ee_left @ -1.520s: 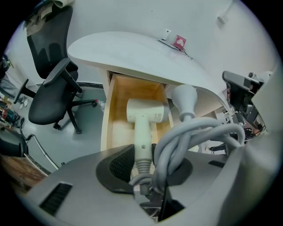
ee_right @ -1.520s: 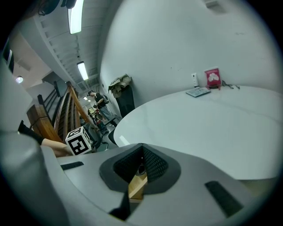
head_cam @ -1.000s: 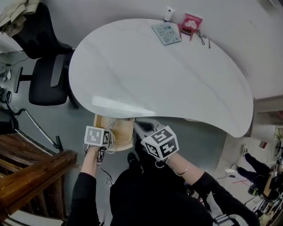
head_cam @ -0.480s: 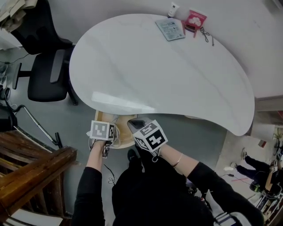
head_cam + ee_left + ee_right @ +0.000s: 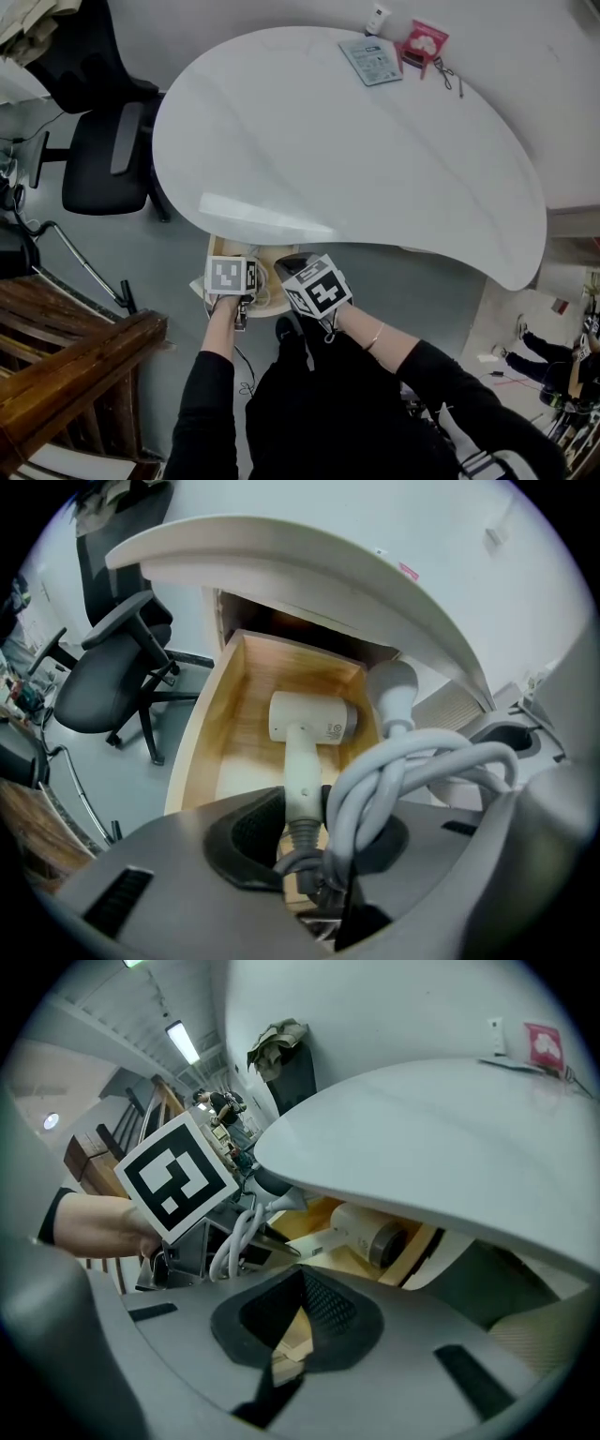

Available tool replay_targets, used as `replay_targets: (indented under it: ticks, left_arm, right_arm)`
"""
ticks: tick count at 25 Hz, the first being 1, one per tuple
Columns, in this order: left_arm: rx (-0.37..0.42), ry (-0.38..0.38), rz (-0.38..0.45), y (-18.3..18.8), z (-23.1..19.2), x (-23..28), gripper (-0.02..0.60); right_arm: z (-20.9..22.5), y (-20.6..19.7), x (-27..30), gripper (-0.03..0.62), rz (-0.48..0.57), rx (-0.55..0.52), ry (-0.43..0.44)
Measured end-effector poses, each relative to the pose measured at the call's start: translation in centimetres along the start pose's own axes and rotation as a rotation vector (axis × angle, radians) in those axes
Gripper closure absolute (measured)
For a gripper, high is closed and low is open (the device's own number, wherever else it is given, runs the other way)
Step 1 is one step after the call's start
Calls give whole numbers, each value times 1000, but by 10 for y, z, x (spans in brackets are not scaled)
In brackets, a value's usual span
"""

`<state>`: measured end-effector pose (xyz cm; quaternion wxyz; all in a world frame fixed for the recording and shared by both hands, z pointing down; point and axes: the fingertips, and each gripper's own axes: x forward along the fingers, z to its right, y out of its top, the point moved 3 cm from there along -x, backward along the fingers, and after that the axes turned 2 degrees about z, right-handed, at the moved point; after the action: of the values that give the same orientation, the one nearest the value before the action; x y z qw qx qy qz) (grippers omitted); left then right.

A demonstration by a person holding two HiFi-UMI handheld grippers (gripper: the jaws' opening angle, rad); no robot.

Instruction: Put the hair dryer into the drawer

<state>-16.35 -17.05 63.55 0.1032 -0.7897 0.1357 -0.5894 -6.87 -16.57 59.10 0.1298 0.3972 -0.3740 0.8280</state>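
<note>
The white hair dryer (image 5: 309, 716) lies in the open wooden drawer (image 5: 202, 733) under the table's near edge, its handle towards my left gripper (image 5: 319, 808). That gripper is shut on the dryer's bundled grey cord (image 5: 412, 761), just above the drawer's front, and the plug (image 5: 394, 682) sticks up behind. In the right gripper view the dryer (image 5: 367, 1232) shows its nozzle end, and the left gripper (image 5: 253, 1241) holds the cord loops. My right gripper (image 5: 302, 1274) hovers beside it over the drawer (image 5: 427, 1241), pads together with nothing between them. In the head view both grippers, left (image 5: 232, 281) and right (image 5: 314, 286), sit at the drawer (image 5: 270, 281).
The white table (image 5: 356, 159) overhangs the drawer closely. A booklet (image 5: 375, 61), a pink box (image 5: 424, 42) and a small metal item (image 5: 448, 75) lie at its far edge. A black office chair (image 5: 103, 159) stands left, and a wooden stair (image 5: 75, 375) at lower left.
Both grippers have come down towards the drawer and closer together. The right one has sunk the most. The left keeps its hold on the cord.
</note>
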Motion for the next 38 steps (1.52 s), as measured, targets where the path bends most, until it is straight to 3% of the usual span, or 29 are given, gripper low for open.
replay_targets:
  ticks: [14,23,26,31,34,38]
  left_arm:
    - [-54,44,101,7,-7,16,440]
    - [48,119,58,3,-4,28,439]
    - [58,148,40,2,-9,28,439]
    - [41,127,-3,-5,-6,36,439]
    - [81,164,19,4,-13,34,439]
    - [80,162,-3,2,-13,37,439]
  right_arm:
    - [-5,-6,10,591,-19,-9,-5]
    - [4,-17,8,591,-37,8,-22]
    - [5,-19,7,591,-35,18,-23]
    - [6,-23,5,591,-39,21,-29]
    - [8,-24,5,591,-41,16,-34]
    - [10,-28,3,591,-49,18,-41]
